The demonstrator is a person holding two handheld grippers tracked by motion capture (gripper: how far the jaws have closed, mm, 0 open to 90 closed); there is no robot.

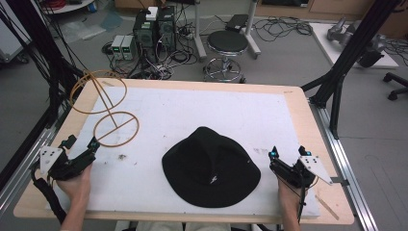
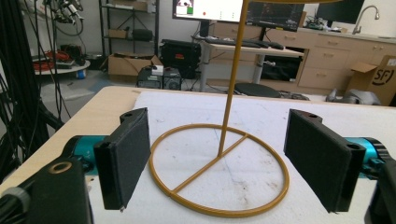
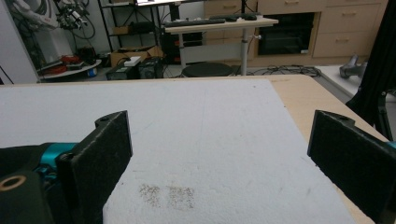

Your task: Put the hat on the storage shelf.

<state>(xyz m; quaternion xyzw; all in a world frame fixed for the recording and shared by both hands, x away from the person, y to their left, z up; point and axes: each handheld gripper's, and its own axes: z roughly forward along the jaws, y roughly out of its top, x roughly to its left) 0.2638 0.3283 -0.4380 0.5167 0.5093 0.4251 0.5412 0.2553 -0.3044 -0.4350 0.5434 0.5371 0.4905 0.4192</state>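
Observation:
A black brimmed hat [image 1: 210,167] lies crown up on the white mat, near the front middle. A gold wire hat stand [image 1: 115,124] with a round base ring and a round top ring [image 1: 98,91] stands at the left; its base ring [image 2: 219,172] and upright rod lie just ahead of my left gripper. The left gripper [image 1: 82,143] rests at the front left edge, open, nothing between its fingers. At the front right, the right gripper [image 1: 287,152] is open too, a short way right of the hat brim. The right gripper view has a sliver of the hat brim [image 3: 16,156] at the left.
The white mat [image 1: 202,113] covers most of the wooden table [image 1: 298,103]. Beyond the far edge stand a stool [image 1: 227,45], computer boxes and cables on the floor. Black frame posts rise at both sides. Faint dirt marks [image 3: 168,195] lie on the mat before the right gripper.

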